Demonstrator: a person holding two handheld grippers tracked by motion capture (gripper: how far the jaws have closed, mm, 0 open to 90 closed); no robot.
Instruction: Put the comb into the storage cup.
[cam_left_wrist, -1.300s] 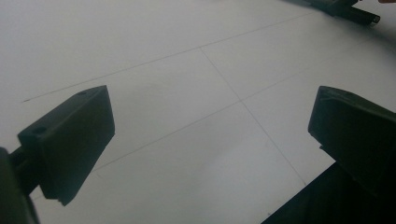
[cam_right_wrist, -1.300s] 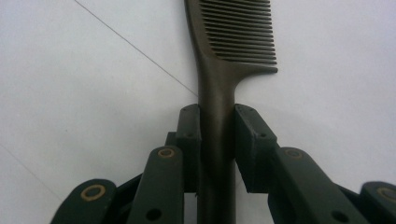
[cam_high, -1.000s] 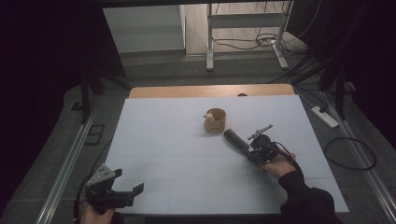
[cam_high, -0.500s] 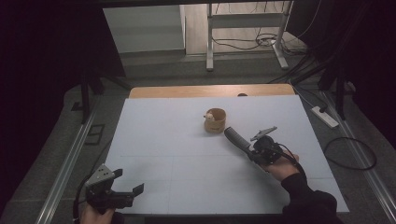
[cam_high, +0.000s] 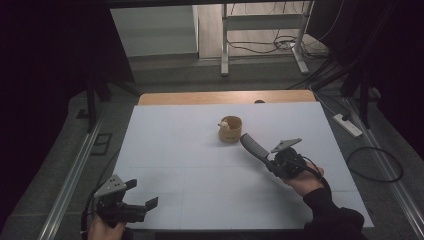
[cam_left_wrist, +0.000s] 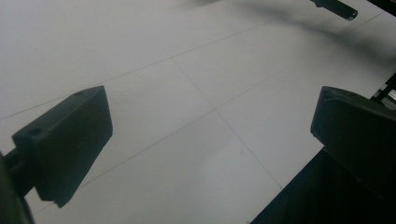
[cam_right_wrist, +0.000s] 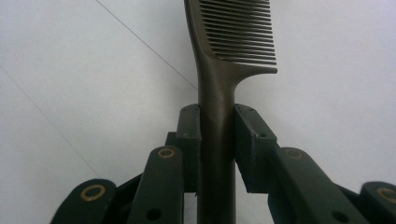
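Right gripper view has the right gripper (cam_right_wrist: 217, 140) clenched on the handle of a dark plastic comb (cam_right_wrist: 219, 70), teeth aimed at the small wooden cup (cam_high: 230, 129), seemingly for dropping in, while the left gripper (cam_high: 142, 200) waits unclenched near the table's front edge.

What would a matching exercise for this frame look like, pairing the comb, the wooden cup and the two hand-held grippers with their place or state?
Things:
1. comb
2. wooden cup
3. left hand-held gripper
4. right hand-held gripper

Place or state:
A. jaws wide apart, holding nothing, at the near left corner of the table
B. stands by itself mid-table with something small and pale inside
C. clamped by its handle, teeth end pointing toward the cup
D. jaws closed on a dark handle

Pairs: 1-C, 2-B, 3-A, 4-D
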